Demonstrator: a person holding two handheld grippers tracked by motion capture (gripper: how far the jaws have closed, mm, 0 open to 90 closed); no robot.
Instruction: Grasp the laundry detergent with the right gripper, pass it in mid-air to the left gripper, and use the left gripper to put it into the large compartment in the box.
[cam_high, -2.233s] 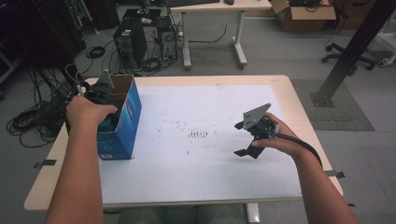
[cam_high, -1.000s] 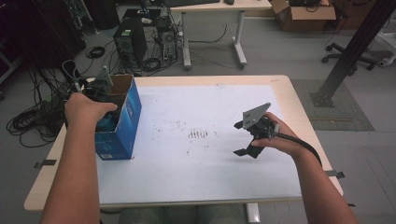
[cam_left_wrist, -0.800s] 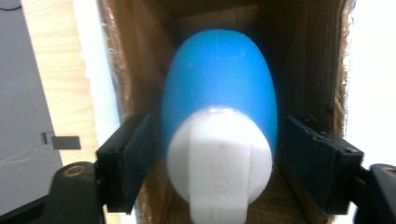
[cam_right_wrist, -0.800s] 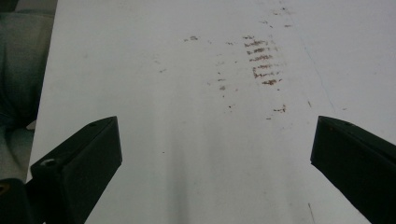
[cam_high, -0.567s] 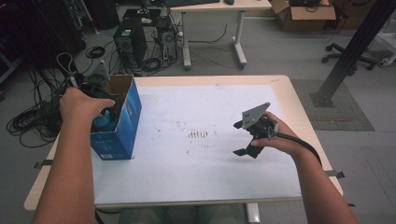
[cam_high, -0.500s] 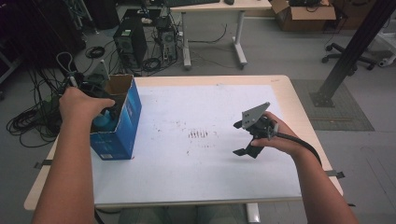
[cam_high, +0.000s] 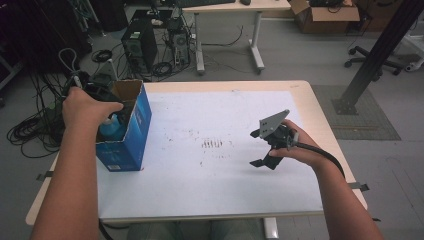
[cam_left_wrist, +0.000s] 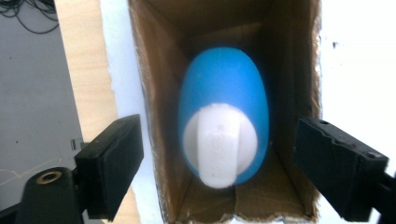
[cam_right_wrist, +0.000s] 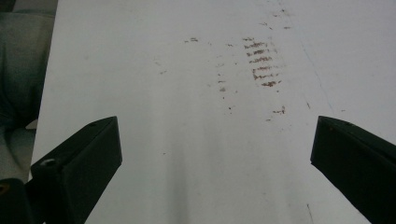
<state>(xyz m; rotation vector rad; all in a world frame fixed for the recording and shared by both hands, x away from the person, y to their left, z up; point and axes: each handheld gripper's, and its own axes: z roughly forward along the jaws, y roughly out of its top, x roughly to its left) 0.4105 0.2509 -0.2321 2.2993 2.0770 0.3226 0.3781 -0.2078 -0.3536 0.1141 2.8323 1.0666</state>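
An open-topped blue cardboard box (cam_high: 131, 134) stands at the table's left edge. A blue bottle (cam_left_wrist: 224, 100) with a white cap (cam_left_wrist: 218, 144) stands inside it, and its top shows in the high view as the bottle (cam_high: 111, 128). My left gripper (cam_left_wrist: 219, 140) hangs just above the box's mouth. Its jaws have just been opening; they stand on either side of the bottle, clear of it. The left hand (cam_high: 82, 107) covers most of that gripper from above. My right gripper (cam_high: 256, 148) rests open over the white sheet, nothing between its jaws (cam_right_wrist: 215, 168).
A white sheet (cam_high: 220, 115) with brownish smudges (cam_right_wrist: 261, 65) covers the wooden table (cam_high: 320, 115). Behind the table are computer towers (cam_high: 137, 45), cables and another desk. A black post (cam_high: 370, 55) stands at the right.
My left hand has lifted a little and drifted left above the box, and the blue bottle now shows free inside it. The right hand and gripper have stayed put.
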